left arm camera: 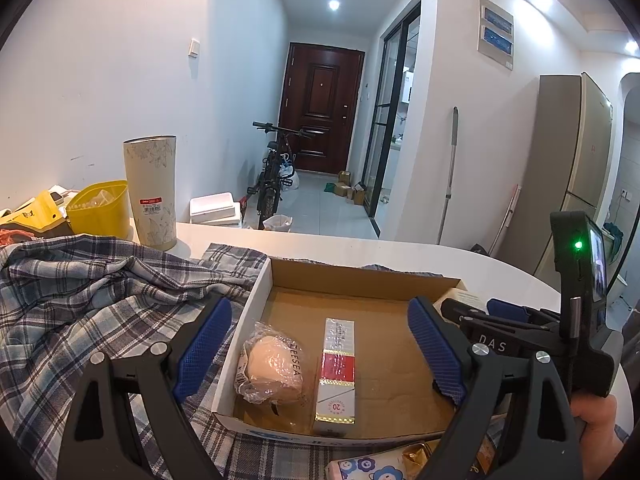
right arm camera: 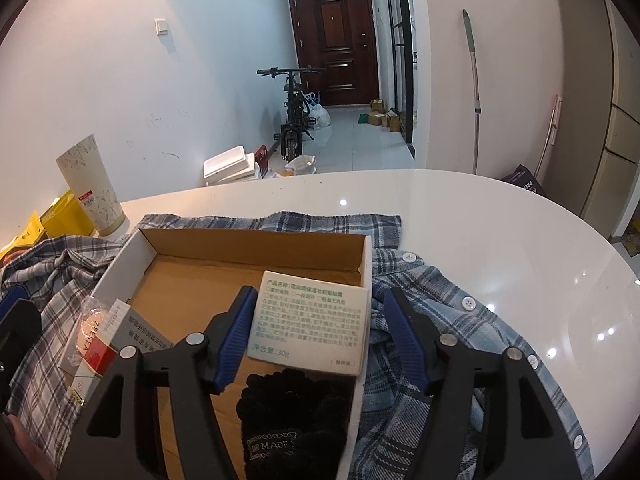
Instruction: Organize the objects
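Small white box (right arm camera: pixel 310 322) lies tilted in cardboard box (right arm camera: pixel 248 242), propped on right wall and black glove (right arm camera: pixel 292 420); right gripper (right arm camera: pixel 320 334) jaws apart around it, not pressing; left gripper (left arm camera: pixel 320 354) wide, empty; box likely light, stiff, smooth; grasp opposite side edges.

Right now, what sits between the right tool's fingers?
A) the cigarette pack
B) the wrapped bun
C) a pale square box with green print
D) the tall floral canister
C: the pale square box lies between the right tool's fingers, over the cardboard box's right wall.
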